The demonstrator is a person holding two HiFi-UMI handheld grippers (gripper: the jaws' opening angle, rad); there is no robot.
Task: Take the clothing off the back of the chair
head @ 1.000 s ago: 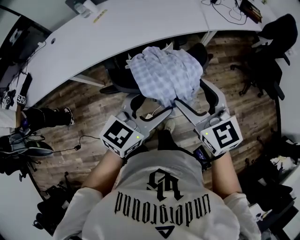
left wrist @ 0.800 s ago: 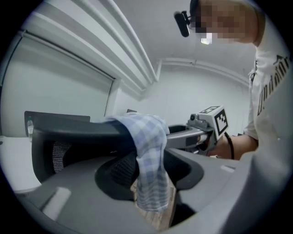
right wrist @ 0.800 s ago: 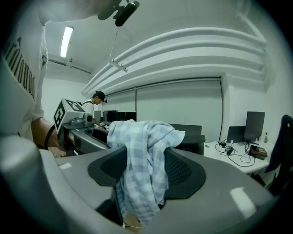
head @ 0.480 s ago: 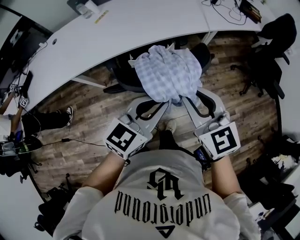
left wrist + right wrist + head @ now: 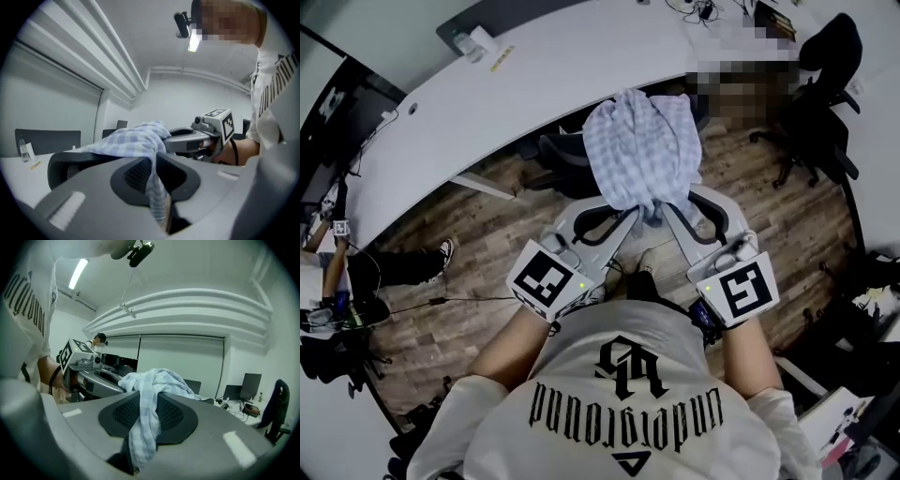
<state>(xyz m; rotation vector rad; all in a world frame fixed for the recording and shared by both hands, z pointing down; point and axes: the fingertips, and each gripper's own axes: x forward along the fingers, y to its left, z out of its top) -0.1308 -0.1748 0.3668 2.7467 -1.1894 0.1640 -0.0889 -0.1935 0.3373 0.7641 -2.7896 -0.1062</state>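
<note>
A pale blue checked shirt [image 5: 642, 150] hangs bunched over a black office chair [image 5: 564, 155] pushed in at the desk. My left gripper [image 5: 630, 212] and right gripper [image 5: 664, 210] meet at its near hem, side by side. Both sets of jaws have just been closing, and each now pinches a fold of the cloth. In the left gripper view the shirt [image 5: 126, 140] runs down between the jaws of the left gripper [image 5: 154, 164], and its far part lies over the dark chair back [image 5: 65, 166]. In the right gripper view a twisted strip of shirt [image 5: 159, 378] is clamped in the right gripper [image 5: 145, 404].
A long white curved desk [image 5: 534, 66] stands just beyond the chair, with a small bottle [image 5: 473, 42] on it. Another black chair [image 5: 825, 84] is at the far right. A seated person's leg and sneaker [image 5: 403, 262] and floor cables lie to the left.
Both grippers' jaws have closed on the shirt's near hem. The grippers have since risen, and the shirt has been drawn into a narrower, taller bunch.
</note>
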